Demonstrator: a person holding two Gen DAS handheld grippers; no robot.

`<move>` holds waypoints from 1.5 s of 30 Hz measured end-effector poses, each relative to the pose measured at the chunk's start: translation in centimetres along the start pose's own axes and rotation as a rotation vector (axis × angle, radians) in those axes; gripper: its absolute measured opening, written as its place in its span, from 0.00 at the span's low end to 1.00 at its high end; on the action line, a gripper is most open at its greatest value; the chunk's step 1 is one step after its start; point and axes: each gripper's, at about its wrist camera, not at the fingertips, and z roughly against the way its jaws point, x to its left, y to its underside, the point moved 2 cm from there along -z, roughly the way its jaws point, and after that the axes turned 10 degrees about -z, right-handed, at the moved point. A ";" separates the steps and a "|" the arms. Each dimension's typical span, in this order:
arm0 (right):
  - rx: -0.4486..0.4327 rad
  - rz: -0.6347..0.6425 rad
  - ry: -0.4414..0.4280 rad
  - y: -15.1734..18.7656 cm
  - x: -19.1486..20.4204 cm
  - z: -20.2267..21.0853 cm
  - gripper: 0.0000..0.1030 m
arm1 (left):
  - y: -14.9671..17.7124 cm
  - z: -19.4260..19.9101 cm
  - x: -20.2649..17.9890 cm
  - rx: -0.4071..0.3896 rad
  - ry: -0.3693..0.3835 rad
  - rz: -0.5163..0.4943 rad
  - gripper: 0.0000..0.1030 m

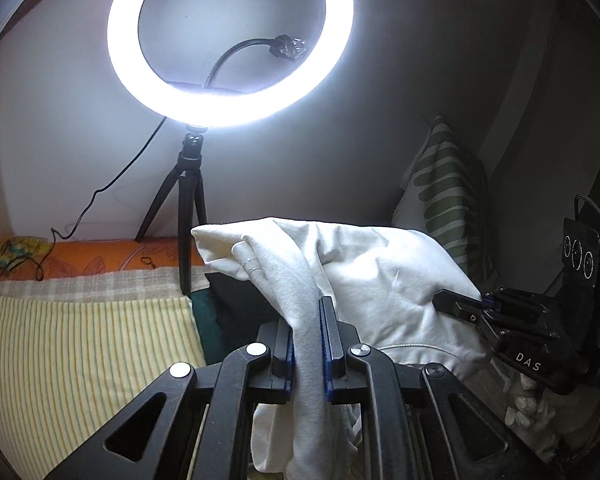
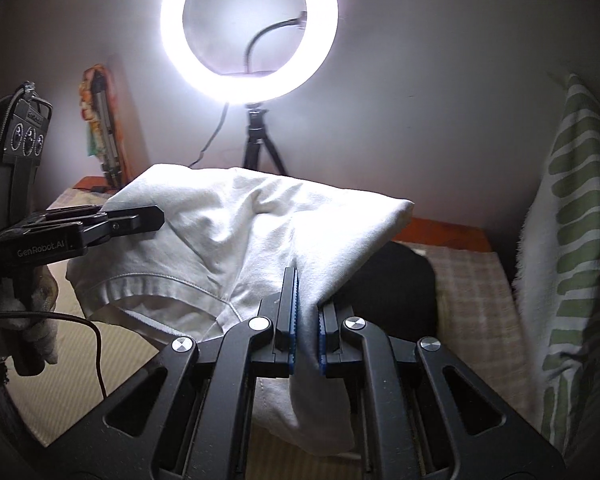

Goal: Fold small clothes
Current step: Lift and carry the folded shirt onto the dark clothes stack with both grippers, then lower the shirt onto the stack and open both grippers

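Nearest the left wrist camera, the left gripper [image 1: 309, 344] is seen with its jaws closed on a bunched fold of the white garment [image 1: 364, 272], cloth filling the gap between the blue pads. The right gripper [image 2: 306, 320] is likewise clamped on a fold of the garment [image 2: 228, 232] in its own view. Both grippers are held level and pointed forward, with the garment raised between them above the bedding.

From the left view, the right gripper [image 1: 466, 306] is seen at the garment's right edge, fingers pressed onto the cloth. From the right view, the left gripper [image 2: 140, 218] is seen entering from the left, held by a gloved hand [image 2: 32, 304]; a black cable is seen beneath it.

A dark cloth [image 1: 240, 304] is seen under the garment in both views. A striped sheet [image 1: 84, 344] is shown only in the left view, a checked blanket [image 2: 472, 292] beside the dark cloth in the right.

Farther back, a green-patterned pillow [image 2: 572, 248] is propped at the right. A lit ring light [image 1: 230, 42] on a tripod [image 1: 188, 208] stands against the wall. An upright object at far left in the right view cannot be identified.
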 end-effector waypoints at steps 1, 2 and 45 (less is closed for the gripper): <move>-0.003 -0.004 0.011 -0.2 -0.7 -0.4 0.08 | -0.3 -0.8 -0.3 0.001 -0.003 -0.009 0.08; -0.005 -0.008 0.020 -0.3 -1.4 -0.8 0.08 | -0.5 -1.7 -0.6 0.003 -0.007 -0.018 0.08; 0.073 -0.118 0.190 2.0 -5.6 -2.1 0.44 | 1.5 -1.3 -4.9 0.077 -0.113 -0.171 0.73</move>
